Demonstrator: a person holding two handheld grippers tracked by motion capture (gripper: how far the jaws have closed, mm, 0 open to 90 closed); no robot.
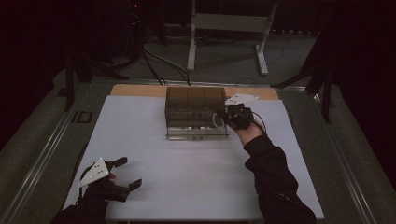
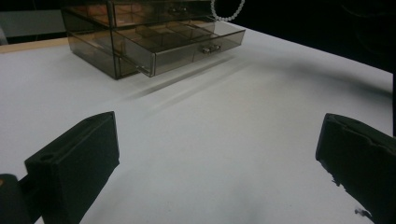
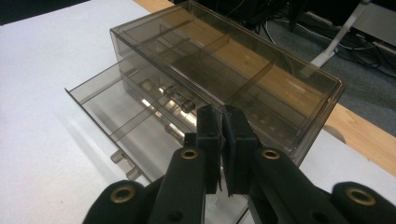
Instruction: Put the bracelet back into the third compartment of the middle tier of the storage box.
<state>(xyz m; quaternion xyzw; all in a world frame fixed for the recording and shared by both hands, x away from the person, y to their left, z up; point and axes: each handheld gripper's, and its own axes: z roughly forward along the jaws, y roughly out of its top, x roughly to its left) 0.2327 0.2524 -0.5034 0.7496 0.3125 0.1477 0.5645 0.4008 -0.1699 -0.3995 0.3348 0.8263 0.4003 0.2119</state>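
A smoky clear drawer box (image 1: 196, 109) stands at the middle back of the white table top (image 1: 187, 172). Its lower drawer (image 3: 116, 116) is pulled out toward the person, divided into compartments (image 2: 187, 39). My right gripper (image 1: 222, 116) hovers at the box's front right corner, above the pulled-out drawer, with its jaws (image 3: 220, 116) pressed together. A loop of white beads (image 2: 227, 14) hangs from it (image 1: 215, 121). My left gripper (image 1: 128, 173) rests low at the table's front left, jaws wide apart (image 2: 219, 154) with nothing between them.
A wooden strip (image 1: 135, 89) runs along the table's back edge behind the box. Beyond it, a white metal stand (image 1: 226, 28) and cables (image 1: 159, 60) lie on the dark floor. Metal rails border the table on both sides.
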